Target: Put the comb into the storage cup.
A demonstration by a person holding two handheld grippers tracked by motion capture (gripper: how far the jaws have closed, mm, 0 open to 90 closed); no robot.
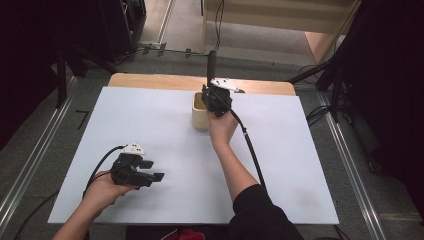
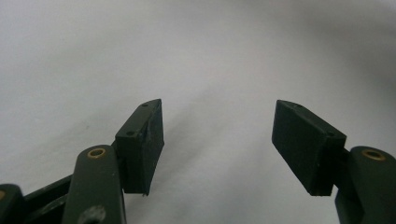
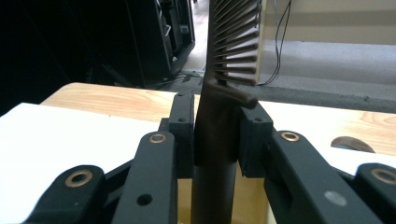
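Right gripper was pinching a dark comb by its handle, comb upright, teeth end up. In the high view that gripper sat right over the beige cup near the table's far edge, comb sticking up above it. We judged the handle's lower end was at or inside the cup mouth, but the gripper hid it, so we couldn't tell whether it was seated. Left gripper had its jaws spread with nothing between them, low over the white board at the near left.

Progress: comb in hand at the cup; release and withdrawal were left.

Room: the board was bare around the cup; wooden table edge just behind, so retreat up or toward us.
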